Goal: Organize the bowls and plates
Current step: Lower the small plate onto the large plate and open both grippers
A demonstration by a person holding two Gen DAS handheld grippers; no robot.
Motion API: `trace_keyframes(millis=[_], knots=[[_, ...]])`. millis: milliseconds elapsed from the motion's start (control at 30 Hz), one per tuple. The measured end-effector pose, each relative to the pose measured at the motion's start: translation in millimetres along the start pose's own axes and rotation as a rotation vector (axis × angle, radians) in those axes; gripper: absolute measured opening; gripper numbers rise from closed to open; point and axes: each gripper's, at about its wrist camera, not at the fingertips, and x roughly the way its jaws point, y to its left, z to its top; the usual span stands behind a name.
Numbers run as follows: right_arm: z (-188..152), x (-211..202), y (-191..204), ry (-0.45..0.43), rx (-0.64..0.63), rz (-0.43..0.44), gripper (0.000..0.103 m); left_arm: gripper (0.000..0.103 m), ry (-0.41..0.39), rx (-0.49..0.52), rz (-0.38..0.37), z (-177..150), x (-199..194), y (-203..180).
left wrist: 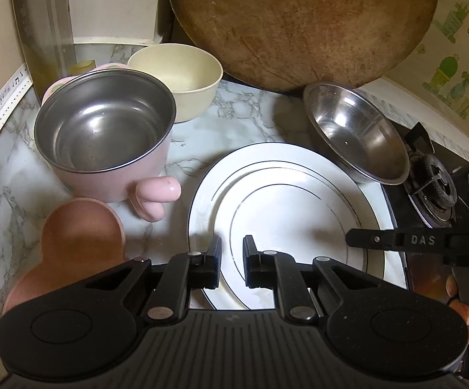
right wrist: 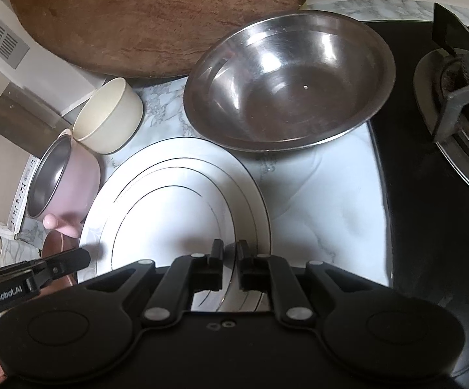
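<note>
A white plate [left wrist: 283,207] [right wrist: 169,214] with thin black rings lies flat on the marble counter [left wrist: 195,149], seemingly on top of a second plate. My left gripper [left wrist: 233,243] hangs over its near left rim, jaws almost together with nothing between them. My right gripper [right wrist: 229,248] sits over the near right part of the plate, also shut and empty; it shows from the side in the left wrist view [left wrist: 351,238]. A steel bowl [left wrist: 357,136] [right wrist: 286,81] stands behind the plate. A cream bowl [left wrist: 182,74] [right wrist: 111,116] and a pink steel-lined pot [left wrist: 104,129] [right wrist: 62,181] are at the left.
A round wooden board [left wrist: 299,22] [right wrist: 153,16] leans at the back. A small brownish-pink dish [left wrist: 78,227] lies by the pot's handle. The black gas stove [left wrist: 435,191] [right wrist: 455,97] borders the counter on the right. A wall closes the left side.
</note>
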Motion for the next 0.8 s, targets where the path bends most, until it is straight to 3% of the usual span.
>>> trace_keyframes(millis=[67, 267, 667, 733, 767, 800], knots=[[0.2, -0.9, 2.7, -0.004, -0.014, -0.003, 0.019, 0.013, -0.002, 0.001, -0.001, -1.7, -0.9, -1.1], [-4.1, -9.0, 14.2, -0.017, -0.089, -0.025, 0.025, 0.013, -0.025, 0.018, 0.012, -4.4, -5.4, -5.0], [-22.8, -53.7, 40.8, -0.109, -0.231, 0.023, 0.039, 0.013, -0.090, 0.059, 0.007, -10.5, -35.0, -18.6], [-26.4, -60.3, 45.3, -0.124, -0.251, 0.032, 0.043, 0.019, -0.107, 0.063, 0.012, -11.2, -40.9, -19.9], [-28.0, -63.5, 46.4, -0.129, -0.257, 0.040, 0.051, 0.023, -0.117, 0.061, 0.017, -12.0, -44.6, -19.6], [-29.7, -66.8, 47.7, -0.133, -0.259, 0.049, 0.054, 0.034, -0.126, 0.058, 0.018, -12.8, -47.9, -19.2]])
